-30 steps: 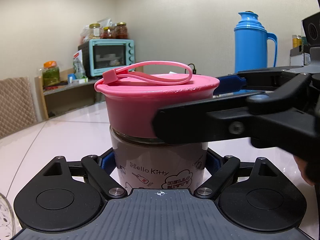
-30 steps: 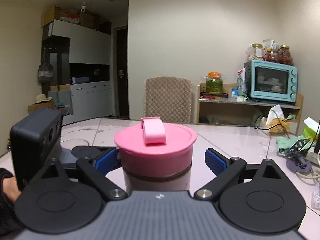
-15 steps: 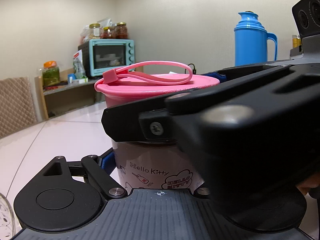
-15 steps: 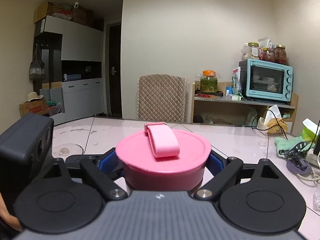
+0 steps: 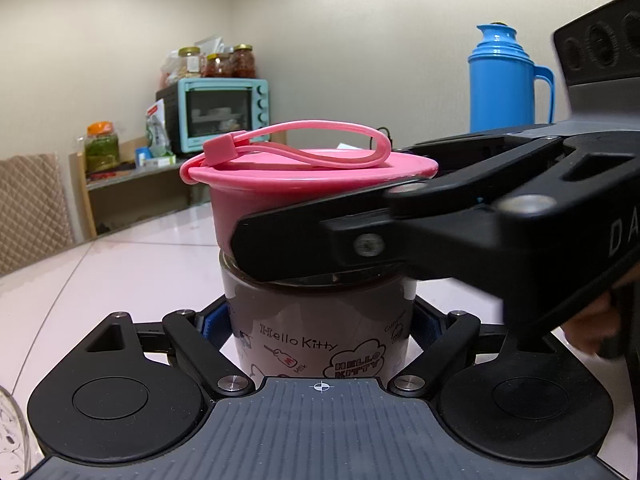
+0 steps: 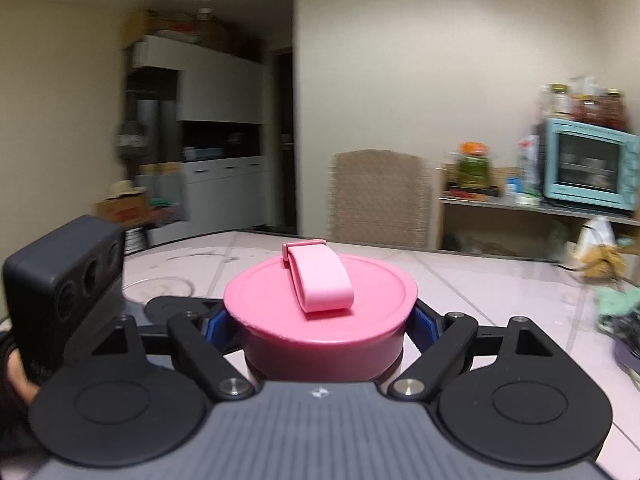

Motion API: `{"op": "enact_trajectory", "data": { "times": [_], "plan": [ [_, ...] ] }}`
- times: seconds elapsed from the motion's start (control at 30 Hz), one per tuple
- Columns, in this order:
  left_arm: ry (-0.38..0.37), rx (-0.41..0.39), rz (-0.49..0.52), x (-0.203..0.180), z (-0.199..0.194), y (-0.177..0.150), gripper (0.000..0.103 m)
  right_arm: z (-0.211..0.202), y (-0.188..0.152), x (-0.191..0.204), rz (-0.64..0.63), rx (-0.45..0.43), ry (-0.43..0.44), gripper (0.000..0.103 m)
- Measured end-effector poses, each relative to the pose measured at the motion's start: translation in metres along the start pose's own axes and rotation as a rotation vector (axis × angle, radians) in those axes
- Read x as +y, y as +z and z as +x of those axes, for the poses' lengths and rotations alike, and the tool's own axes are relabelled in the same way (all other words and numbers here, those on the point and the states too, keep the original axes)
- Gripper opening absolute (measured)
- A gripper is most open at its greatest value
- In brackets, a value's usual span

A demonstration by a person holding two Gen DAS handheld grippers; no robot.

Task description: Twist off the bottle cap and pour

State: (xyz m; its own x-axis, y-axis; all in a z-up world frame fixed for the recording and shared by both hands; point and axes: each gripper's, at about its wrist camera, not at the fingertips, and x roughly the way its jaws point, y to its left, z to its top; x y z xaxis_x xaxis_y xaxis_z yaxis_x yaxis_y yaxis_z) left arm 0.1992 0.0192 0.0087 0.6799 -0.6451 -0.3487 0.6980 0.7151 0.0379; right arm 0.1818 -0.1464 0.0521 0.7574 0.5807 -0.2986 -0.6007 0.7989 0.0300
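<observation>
"Hello Kitty" and "Milk" on bottle [image 5: 320, 332]

Left gripper [image 5: 320, 320] clamped low; right gripper [image 6: 320, 320] clamped above.

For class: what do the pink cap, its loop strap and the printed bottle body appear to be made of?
Pink screw cap: likely matte moulded plastic, opaque with even sheen. Pink loop strap: probably silicone, bending in a soft curve. Hello Kitty bottle body: seemingly clear glass or plastic, dark contents showing through.

right hand-held gripper [image 6: 320, 322] now clamped on the pink cap [image 6: 320, 300] where a second ago its pads stood apart, swung round, its arm crossing lower in the left view, cap tilted
</observation>
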Motion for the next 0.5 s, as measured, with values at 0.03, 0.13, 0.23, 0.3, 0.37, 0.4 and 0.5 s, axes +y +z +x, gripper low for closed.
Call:
{"op": "enact_trajectory", "data": {
  "times": [0.03, 0.13, 0.23, 0.3, 0.37, 0.4, 0.5],
  "plan": [
    [0.0, 0.0, 0.0, 0.0, 0.0, 0.0, 0.09, 0.0, 0.001, -0.004, -0.007, 0.001, 0.026, 0.085],
    [0.0, 0.0, 0.0, 0.0, 0.0, 0.0, 0.09, 0.002, 0.003, -0.021, -0.042, 0.009, 0.144, 0.085],
    [0.0, 0.0, -0.001, 0.0, 0.0, 0.0, 0.09, 0.004, 0.005, -0.032, -0.069, 0.018, 0.224, 0.085],
    [0.0, 0.0, -0.001, 0.0, 0.0, 0.0, 0.09, 0.003, 0.007, -0.032, -0.077, 0.02, 0.235, 0.085],
    [-0.001, 0.0, -0.001, 0.0, 0.0, 0.0, 0.09, 0.002, 0.008, -0.031, -0.078, 0.021, 0.235, 0.085],
    [0.0, 0.0, -0.001, 0.0, 0.0, 0.0, 0.09, 0.002, 0.009, -0.03, -0.076, 0.021, 0.233, 0.085],
    [0.0, 0.0, -0.001, 0.0, 0.0, 0.0, 0.09, -0.001, 0.01, -0.026, -0.053, 0.027, 0.206, 0.086]
  ]
}}
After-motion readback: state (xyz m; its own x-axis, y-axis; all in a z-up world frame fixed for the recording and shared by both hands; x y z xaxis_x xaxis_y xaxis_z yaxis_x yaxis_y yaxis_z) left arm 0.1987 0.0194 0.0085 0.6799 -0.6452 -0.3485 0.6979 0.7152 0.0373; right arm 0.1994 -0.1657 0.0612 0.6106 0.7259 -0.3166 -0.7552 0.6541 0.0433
